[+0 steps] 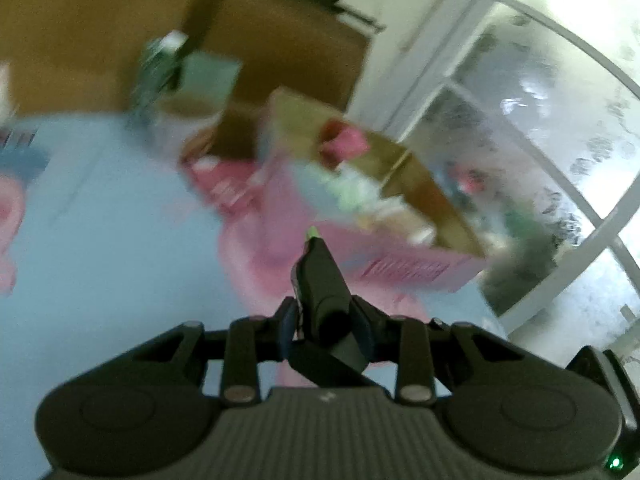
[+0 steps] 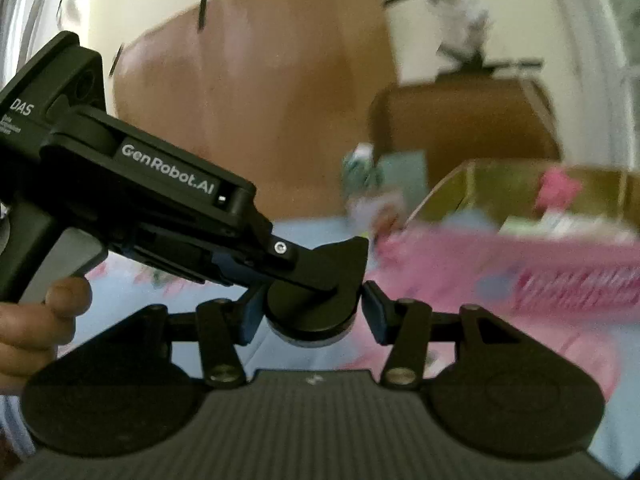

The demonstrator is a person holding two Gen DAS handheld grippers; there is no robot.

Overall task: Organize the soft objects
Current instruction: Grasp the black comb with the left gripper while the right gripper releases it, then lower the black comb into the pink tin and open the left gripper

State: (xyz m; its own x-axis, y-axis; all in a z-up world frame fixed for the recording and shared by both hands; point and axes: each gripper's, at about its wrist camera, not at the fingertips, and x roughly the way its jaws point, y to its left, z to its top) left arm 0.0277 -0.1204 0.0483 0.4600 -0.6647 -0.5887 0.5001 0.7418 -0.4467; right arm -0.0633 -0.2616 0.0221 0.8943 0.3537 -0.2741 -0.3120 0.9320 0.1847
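Both views are motion-blurred. A cardboard box (image 1: 420, 184) holding soft pink and pale items (image 1: 344, 144) sits on a pink basket (image 1: 404, 268) on the light blue bed surface (image 1: 112, 216). My left gripper (image 1: 320, 320) is shut on a black, green-tipped part of the other tool (image 1: 320, 280). In the right wrist view the box (image 2: 500, 184) and pink basket (image 2: 560, 276) lie to the right. My right gripper (image 2: 312, 312) has its pads on either side of the round black end of the left tool (image 2: 316, 292), apparently touching it.
A brown wooden headboard (image 2: 248, 120) and a nightstand (image 2: 460, 120) stand behind the bed. A frosted window with a white frame (image 1: 520, 120) is on the right. A patterned item (image 1: 156, 68) stands near the headboard. A hand (image 2: 36, 320) holds the left tool.
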